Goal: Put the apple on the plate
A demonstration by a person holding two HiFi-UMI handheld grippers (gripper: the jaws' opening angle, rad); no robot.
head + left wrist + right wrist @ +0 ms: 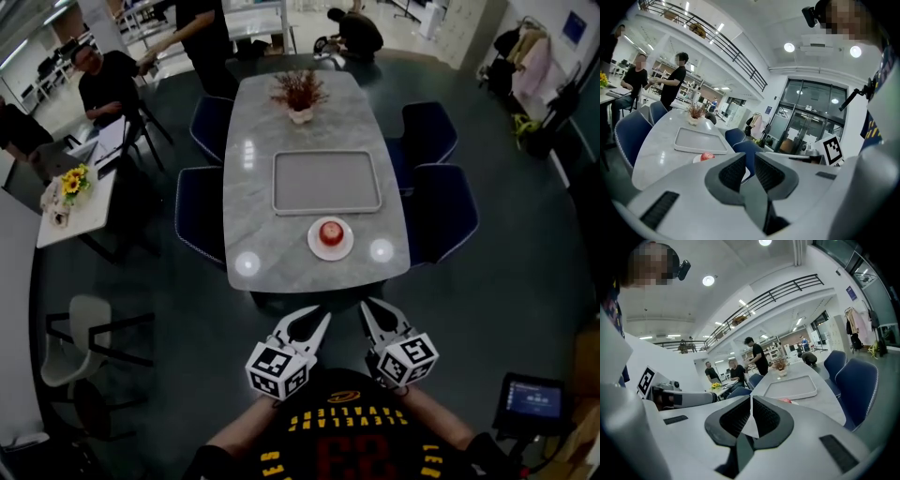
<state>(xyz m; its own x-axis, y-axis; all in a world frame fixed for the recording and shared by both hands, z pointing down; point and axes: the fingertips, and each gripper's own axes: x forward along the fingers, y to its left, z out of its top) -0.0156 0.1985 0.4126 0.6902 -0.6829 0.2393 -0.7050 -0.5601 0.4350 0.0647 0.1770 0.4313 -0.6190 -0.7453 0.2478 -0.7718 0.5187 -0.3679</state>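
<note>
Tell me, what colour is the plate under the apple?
White plate; head view shows it best.

Blk jersey [354, 433]; yellow lettering

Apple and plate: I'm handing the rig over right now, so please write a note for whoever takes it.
Left gripper: jaws slightly apart, empty, held short of the table.
Right gripper: jaws shut, empty, also short of the table.
Apple: sits on the white plate by the table's near edge, in front of the empty tray.
Done: apple is on the plate.
Left: nothing that shows.
</note>
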